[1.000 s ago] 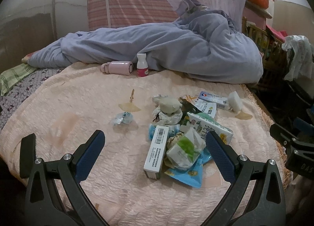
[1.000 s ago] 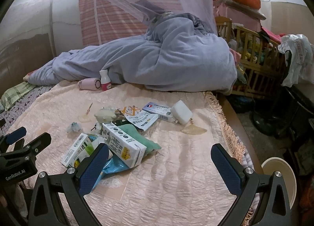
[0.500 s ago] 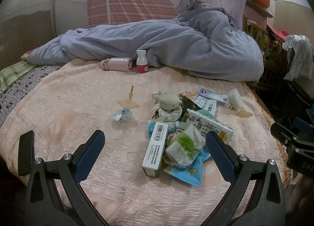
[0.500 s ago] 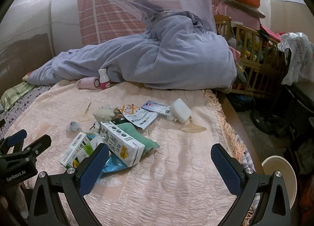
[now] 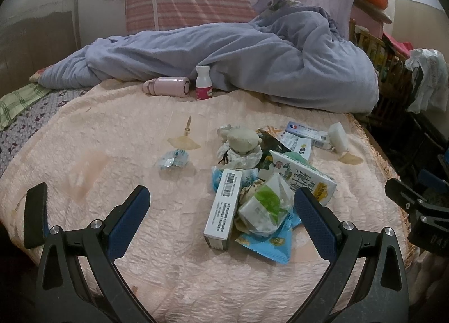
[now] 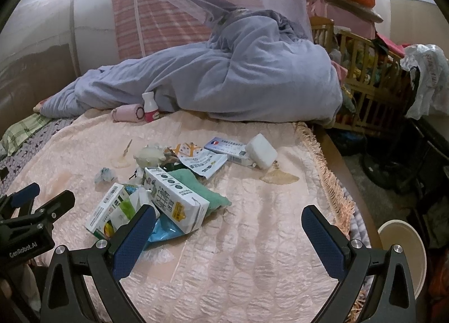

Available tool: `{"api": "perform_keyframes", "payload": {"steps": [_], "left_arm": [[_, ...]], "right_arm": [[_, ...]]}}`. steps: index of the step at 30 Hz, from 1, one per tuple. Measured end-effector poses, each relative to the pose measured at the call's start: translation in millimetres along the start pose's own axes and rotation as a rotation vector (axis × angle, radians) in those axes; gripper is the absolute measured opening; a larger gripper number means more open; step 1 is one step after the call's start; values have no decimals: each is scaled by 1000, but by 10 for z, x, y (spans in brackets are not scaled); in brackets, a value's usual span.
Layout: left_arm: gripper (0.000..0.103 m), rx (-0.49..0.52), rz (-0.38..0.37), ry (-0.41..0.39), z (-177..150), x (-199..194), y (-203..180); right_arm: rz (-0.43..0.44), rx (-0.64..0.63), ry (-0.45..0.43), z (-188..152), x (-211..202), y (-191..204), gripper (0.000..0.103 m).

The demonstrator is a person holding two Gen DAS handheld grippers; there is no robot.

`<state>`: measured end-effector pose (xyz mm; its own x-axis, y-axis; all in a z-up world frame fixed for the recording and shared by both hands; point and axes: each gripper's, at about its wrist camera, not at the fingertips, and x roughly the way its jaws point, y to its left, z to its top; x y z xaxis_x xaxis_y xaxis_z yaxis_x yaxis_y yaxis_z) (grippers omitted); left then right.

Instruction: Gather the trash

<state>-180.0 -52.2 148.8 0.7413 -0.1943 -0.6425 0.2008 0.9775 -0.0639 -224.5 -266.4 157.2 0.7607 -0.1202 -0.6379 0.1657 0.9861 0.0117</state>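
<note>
A heap of trash lies on the pink bedspread [image 5: 112,143]: a long white box with a barcode [image 5: 223,205], a milk carton [image 5: 303,177], a clear bag with green inside [image 5: 266,205], a blue wrapper [image 5: 266,244], crumpled tissue [image 5: 241,146] and a small foil wrapper [image 5: 172,158]. My left gripper [image 5: 221,210] is open just short of the heap, nothing between its fingers. My right gripper [image 6: 227,224] is open over bare bedspread, with the milk carton [image 6: 176,199] and barcode box [image 6: 105,210] by its left finger [image 6: 134,238].
A lilac duvet [image 5: 238,64] is bunched at the back, with a pink flask [image 5: 168,86] and a small white bottle [image 5: 203,83] before it. A white block [image 6: 261,150] and a flat medicine box [image 6: 227,147] lie further right. A wooden crib [image 6: 362,70] and a white bin [image 6: 404,250] stand beside the bed.
Both views have drifted slightly closer to the heap and a little lower. Nothing on the bed has moved, and both grippers stay open.
</note>
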Motion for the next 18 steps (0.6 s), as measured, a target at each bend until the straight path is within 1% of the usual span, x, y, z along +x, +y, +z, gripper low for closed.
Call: {"api": "perform_keyframes", "payload": {"steps": [18], "left_arm": [[102,2,14,47,-55,218,72]], "right_arm": [[58,-9,62,-54,229,77,103]]}}
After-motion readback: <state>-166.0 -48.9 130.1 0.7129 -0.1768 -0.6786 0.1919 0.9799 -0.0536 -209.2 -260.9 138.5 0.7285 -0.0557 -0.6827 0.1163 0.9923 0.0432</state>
